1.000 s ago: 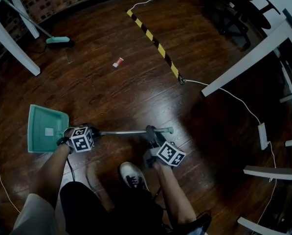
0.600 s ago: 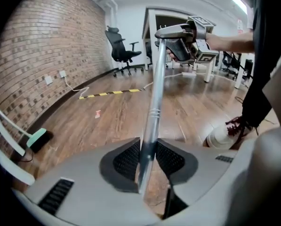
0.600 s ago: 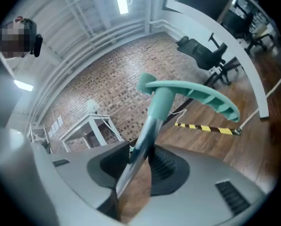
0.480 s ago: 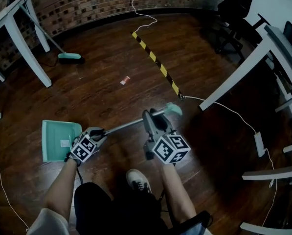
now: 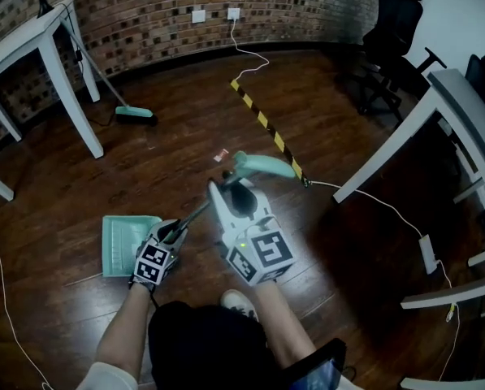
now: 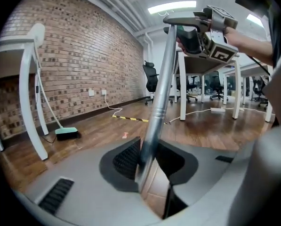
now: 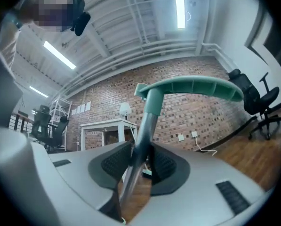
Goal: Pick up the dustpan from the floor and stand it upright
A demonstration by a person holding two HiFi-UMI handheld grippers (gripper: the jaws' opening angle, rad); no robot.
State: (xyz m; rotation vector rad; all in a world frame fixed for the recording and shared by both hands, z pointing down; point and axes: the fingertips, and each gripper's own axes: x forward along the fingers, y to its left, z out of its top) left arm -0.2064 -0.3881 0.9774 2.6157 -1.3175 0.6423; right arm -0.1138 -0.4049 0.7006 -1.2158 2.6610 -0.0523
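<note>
Dustpan [image 5: 127, 242] hangs slanted, pan low by the floor [image 5: 169, 165], handle angled upward. Left gripper [image 5: 175, 234] clamps the lower shaft [image 6: 155, 109]; right gripper [image 5: 240, 195], jaws just closing tighter, pinches it under the green grip [image 5: 262, 165] (good leverage). Swing the top up steadily, both holds firm.

Right tool [image 7: 140, 150]: jaws just closing, pads clamped on dustpan's metal pole [image 7: 148, 120]; green grip [image 7: 192, 87] above. Behind: brick wall [image 7: 192, 119], white desk [image 7: 104, 125], black chair [image 7: 253, 97].
</note>
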